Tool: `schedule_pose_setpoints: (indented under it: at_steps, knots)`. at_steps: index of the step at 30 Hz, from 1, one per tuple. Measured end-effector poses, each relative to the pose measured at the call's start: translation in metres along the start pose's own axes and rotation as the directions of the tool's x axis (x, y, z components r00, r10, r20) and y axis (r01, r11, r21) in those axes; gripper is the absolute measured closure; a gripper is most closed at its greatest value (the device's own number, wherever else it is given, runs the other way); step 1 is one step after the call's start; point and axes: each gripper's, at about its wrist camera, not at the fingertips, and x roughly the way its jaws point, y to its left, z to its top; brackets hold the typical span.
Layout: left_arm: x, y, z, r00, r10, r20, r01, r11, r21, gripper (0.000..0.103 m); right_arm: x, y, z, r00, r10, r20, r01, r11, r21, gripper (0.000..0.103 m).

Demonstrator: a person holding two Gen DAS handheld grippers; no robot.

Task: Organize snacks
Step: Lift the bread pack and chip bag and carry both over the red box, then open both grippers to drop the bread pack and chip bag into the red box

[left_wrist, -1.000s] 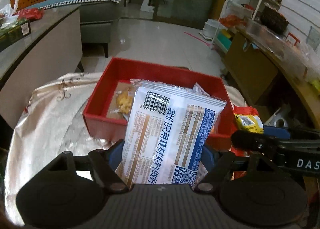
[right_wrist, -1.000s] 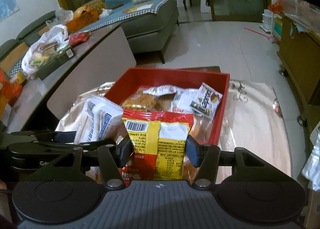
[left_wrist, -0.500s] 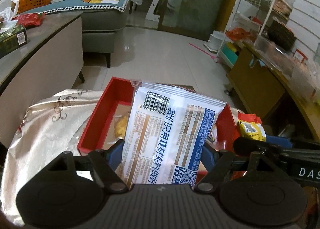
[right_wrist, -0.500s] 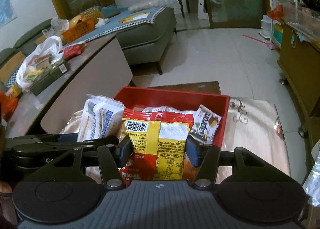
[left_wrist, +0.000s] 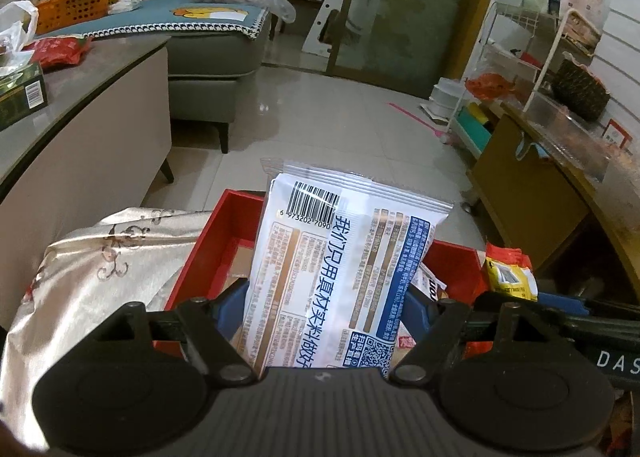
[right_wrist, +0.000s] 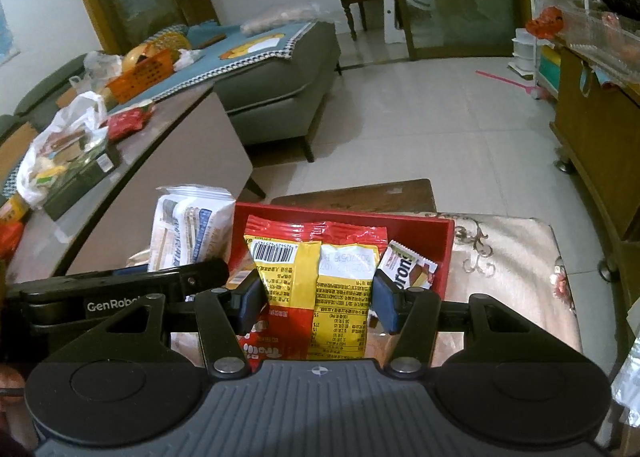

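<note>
Left gripper [left_wrist: 326, 309]: fingers pinch a white packet [left_wrist: 340, 277], upright, barcode on top, above the near end of the red tray [left_wrist: 208, 253]. Right gripper [right_wrist: 316, 299]: fingers pinch a yellow-red packet [right_wrist: 316, 277], upright, over the tray's near edge. Tray sits on the cloth-covered bench [right_wrist: 508, 281]; a small wafer packet [right_wrist: 408, 267] lies inside, just right of the yellow-red one.

Both wrist cameras look forward and downward from close behind their claws, sharing the red tray [left_wrist: 224, 229] [right_wrist: 442, 253].
</note>
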Motion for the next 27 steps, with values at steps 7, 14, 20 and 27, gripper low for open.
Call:
schedule_pose_setpoints:
  at_steps: [7, 14, 20, 27]
  knots:
    - [0.016, -0.003, 0.005, 1.0, 0.012, -0.002, -0.012, 1.0, 0.004, 0.032, 0.018, -0.007, 0.003, 1.0, -0.016, -0.023, 0.016, 1.0, 0.015, 0.04]
    - [0.031, -0.004, 0.004, 0.999, 0.03, -0.023, -0.03, 1.0, 0.009, 0.032, 0.035, -0.014, 0.001, 0.997, -0.041, -0.062, 0.042, 0.999, 0.018, 0.039]
    - [0.039, -0.004, 0.003, 0.999, 0.039, -0.037, -0.039, 0.999, 0.018, 0.032, 0.041, -0.018, 0.001, 0.996, -0.045, -0.075, 0.047, 0.999, 0.022, 0.039]
    - [0.046, -0.008, 0.002, 0.996, 0.062, -0.063, -0.059, 0.997, 0.05, 0.032, 0.051, -0.018, -0.002, 0.992, -0.061, -0.108, 0.063, 0.998, 0.016, 0.035]
